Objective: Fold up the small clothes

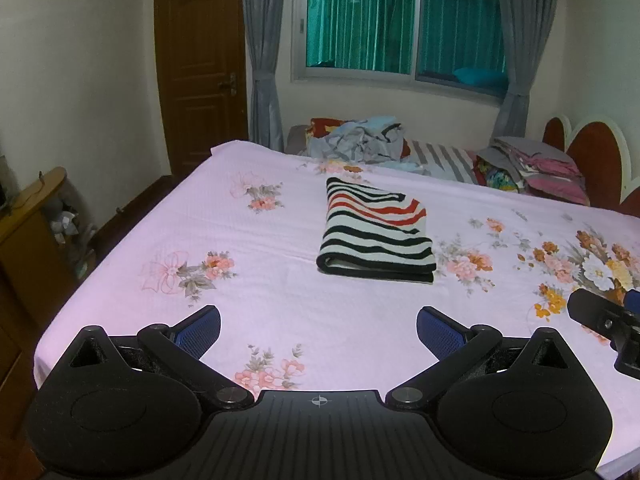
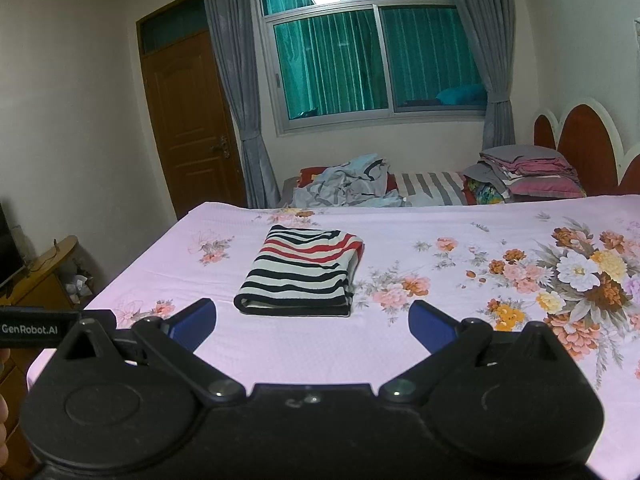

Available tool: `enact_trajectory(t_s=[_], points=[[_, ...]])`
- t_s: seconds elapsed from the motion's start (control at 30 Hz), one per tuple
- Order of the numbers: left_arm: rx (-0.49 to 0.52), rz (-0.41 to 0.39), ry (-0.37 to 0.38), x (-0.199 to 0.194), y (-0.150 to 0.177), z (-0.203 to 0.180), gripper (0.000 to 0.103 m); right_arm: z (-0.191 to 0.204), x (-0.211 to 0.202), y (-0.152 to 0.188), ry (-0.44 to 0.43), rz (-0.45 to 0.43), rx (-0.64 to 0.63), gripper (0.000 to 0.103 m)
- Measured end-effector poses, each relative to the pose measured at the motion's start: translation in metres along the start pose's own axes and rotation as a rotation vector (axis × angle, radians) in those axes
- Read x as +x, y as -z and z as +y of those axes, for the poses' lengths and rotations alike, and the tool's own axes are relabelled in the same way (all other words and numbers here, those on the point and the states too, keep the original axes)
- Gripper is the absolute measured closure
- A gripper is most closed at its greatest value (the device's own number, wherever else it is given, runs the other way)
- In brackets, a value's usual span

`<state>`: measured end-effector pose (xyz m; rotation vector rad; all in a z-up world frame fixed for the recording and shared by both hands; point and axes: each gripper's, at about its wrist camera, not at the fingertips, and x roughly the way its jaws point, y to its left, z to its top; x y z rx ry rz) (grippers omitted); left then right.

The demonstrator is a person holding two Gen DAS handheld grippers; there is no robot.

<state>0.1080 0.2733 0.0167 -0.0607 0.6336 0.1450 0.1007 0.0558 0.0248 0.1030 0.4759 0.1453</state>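
Here, up close, the left gripper (image 1: 318,330) hangs over the near edge of the pink floral bedsheet (image 1: 260,312), blue pads spread wide, nothing between them. The right gripper (image 2: 312,322) is just beside it, equally wide apart and empty-handed. Just ahead lies the folded striped garment (image 2: 300,276), flat on the sheet, clear of both. Further back, a rumpled clothes pile (image 2: 348,184) and stacked folded linens (image 2: 528,174) under the window.
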Motion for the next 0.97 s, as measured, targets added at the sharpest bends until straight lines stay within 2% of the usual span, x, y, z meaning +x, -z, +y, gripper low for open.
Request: enact_trajectory(t_s=[0.57,0.7,0.83,0.97], points=[[0.008,0.011,0.001,0.009,-0.003,-0.008,0.0,-0.006,0.007,0.005,0.0,0.009,0.008,0.0],[0.01,0.009,0.038,0.017,-0.004,-0.01,0.0,-0.011,0.012,0.007,-0.002,0.018,0.012,0.0],[-0.008,-0.005,0.04,0.041,-0.006,-0.012,0.0,-0.019,0.025,0.011,0.012,0.046,0.024,0.0],[-0.016,0.025,0.001,0.101,-0.014,-0.008,0.0,-0.039,0.048,0.02,0.061,0.098,0.052,0.0]])
